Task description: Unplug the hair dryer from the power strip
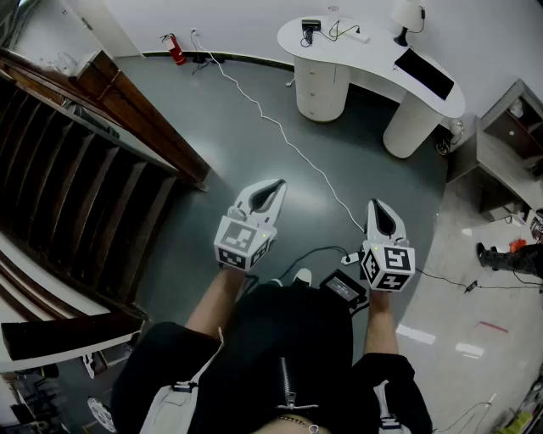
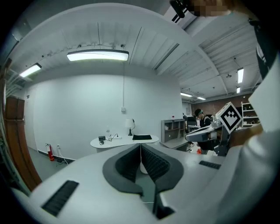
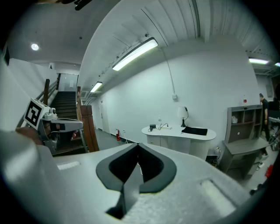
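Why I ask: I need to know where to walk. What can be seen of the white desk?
The white desk has a smooth, curved top on two rounded pedestals; one shows drawers. It stands on the dark grey floor by the white wall, well ahead of the person. On it rest a white lamp, a flat black mat, a small black object and what looks like a white power strip with cables.

- You're in an office-like hall: a curved white desk (image 1: 373,80) with a lamp (image 1: 407,15) sits at the head view's upper right.
- A wooden staircase (image 1: 76,195) fills the left, with a fire extinguisher (image 1: 176,51) at the top wall.
- A strip light (image 2: 97,55) crosses the ceiling.
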A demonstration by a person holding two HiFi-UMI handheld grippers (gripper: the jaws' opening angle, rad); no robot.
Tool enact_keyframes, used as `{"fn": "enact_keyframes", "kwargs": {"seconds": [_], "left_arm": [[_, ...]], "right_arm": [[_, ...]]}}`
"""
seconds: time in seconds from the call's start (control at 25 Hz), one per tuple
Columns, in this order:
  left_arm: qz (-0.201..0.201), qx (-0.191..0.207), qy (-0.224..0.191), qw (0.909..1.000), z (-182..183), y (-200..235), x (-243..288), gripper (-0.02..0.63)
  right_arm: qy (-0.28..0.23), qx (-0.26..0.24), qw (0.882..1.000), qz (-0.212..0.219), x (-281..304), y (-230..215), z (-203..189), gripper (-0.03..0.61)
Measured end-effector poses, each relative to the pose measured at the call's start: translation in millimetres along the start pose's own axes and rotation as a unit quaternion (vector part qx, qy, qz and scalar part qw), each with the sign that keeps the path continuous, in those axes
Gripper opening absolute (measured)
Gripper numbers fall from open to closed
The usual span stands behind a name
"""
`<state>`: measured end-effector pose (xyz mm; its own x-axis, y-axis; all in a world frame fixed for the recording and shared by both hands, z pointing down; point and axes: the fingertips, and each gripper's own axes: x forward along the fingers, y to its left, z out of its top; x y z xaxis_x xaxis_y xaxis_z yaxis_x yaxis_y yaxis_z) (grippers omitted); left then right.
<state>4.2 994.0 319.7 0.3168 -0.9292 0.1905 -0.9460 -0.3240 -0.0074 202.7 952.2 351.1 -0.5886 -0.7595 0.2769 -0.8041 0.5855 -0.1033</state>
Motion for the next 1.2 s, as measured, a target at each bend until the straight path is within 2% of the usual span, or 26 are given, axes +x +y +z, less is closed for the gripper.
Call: {"fn": "enact_keyframes", "kwargs": {"seconds": [0.32,1.2], "left_arm": [[-0.003,-0.002,0.006,1.0,-3.7,12.9,2.2,0.014],[-0.012,0.0,0.016,0.9998,-3.9,12.3,39.2,0.014]], "right_arm": [[-0.011,-0.02,1.0,-0.002,15.0,14.2,6.2,0.005],[0.001,-0.007,1.0,-0.002,31.5,-6.6,11.6,0.005]]}}
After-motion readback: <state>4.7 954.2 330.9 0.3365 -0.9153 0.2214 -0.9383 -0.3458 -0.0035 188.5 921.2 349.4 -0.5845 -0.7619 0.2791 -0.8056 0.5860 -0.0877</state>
